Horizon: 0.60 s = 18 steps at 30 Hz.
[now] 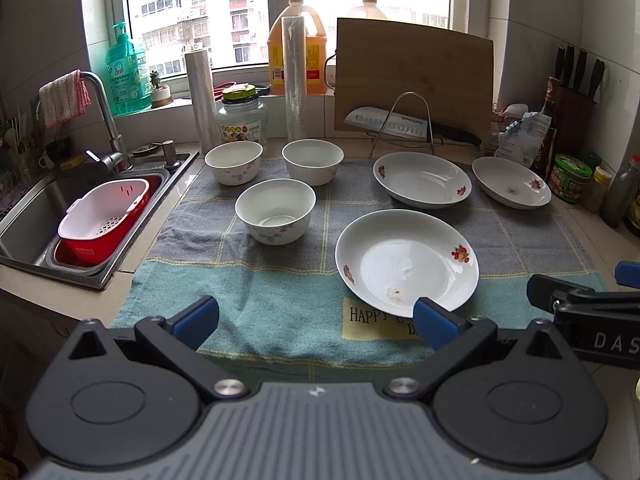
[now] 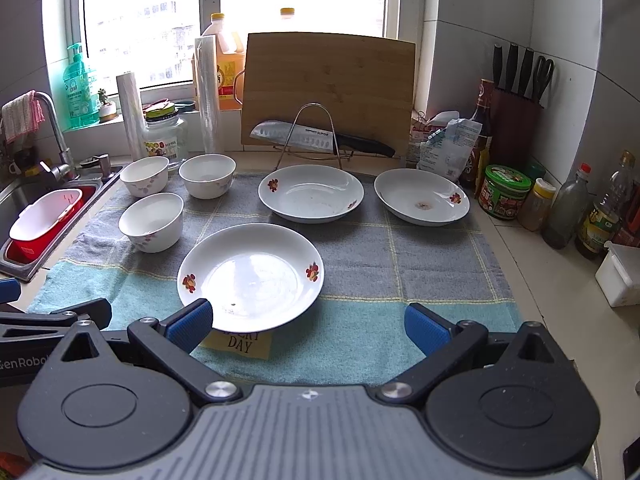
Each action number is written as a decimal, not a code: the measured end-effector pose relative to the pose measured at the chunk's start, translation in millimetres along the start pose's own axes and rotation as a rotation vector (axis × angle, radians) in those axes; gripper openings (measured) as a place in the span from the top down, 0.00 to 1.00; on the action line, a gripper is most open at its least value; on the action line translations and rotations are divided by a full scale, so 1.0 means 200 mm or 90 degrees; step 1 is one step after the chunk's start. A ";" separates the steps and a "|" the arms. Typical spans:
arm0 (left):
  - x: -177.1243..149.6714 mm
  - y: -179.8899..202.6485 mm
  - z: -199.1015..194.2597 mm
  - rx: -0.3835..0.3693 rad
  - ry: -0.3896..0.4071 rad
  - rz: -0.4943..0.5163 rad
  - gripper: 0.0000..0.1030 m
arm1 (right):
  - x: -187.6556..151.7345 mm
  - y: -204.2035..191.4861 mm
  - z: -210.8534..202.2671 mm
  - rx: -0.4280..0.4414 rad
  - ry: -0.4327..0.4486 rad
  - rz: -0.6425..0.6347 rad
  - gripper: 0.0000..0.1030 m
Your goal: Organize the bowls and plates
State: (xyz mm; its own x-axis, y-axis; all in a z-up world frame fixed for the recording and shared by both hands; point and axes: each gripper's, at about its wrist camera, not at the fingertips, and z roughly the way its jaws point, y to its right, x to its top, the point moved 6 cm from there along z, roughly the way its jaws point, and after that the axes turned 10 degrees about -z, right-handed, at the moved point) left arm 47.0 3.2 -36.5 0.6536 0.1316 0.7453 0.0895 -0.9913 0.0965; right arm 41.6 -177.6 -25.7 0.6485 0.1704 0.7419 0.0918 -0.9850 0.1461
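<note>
Three white bowls stand on the towel's left half: a near bowl [image 1: 275, 217] [image 2: 151, 222], a back-left bowl [image 1: 233, 162] [image 2: 144, 176] and a back-right bowl [image 1: 312, 161] [image 2: 207, 175]. Three white flowered plates lie to the right: a near plate [image 1: 407, 262] [image 2: 250, 276], a middle plate [image 1: 422, 179] [image 2: 311, 193] and a far-right plate [image 1: 511, 182] [image 2: 421, 197]. My left gripper [image 1: 316, 322] is open and empty, low over the towel's front edge, its right finger in front of the near plate's rim. My right gripper [image 2: 308, 326] is open and empty, its left finger at that plate's front-left rim.
A grey and teal towel [image 1: 280, 296] [image 2: 400, 256] covers the counter. A sink [image 1: 36, 216] with a red and white strainer basket [image 1: 105, 218] lies left. A cutting board [image 2: 329, 88], a knife on a wire rack [image 2: 320, 136], bottles and jars [image 2: 504, 192] line the back and right.
</note>
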 end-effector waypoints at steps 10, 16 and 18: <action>0.01 0.00 0.00 0.001 -0.001 -0.004 0.01 | 0.01 0.00 -0.01 -0.002 0.006 -0.005 0.00; 0.01 -0.01 -0.01 0.003 0.000 -0.006 0.01 | 0.01 -0.01 -0.01 0.001 0.010 -0.007 0.00; 0.01 -0.01 -0.01 0.004 -0.001 -0.006 0.01 | 0.02 -0.01 -0.01 0.001 0.011 -0.009 0.00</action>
State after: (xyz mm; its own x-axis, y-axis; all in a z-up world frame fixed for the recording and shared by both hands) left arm 47.2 5.3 -34.3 0.6541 0.1411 0.7431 0.1007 -0.9899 0.0994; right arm 42.2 -175.0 -22.5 0.6337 0.1851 0.7511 0.1017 -0.9825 0.1562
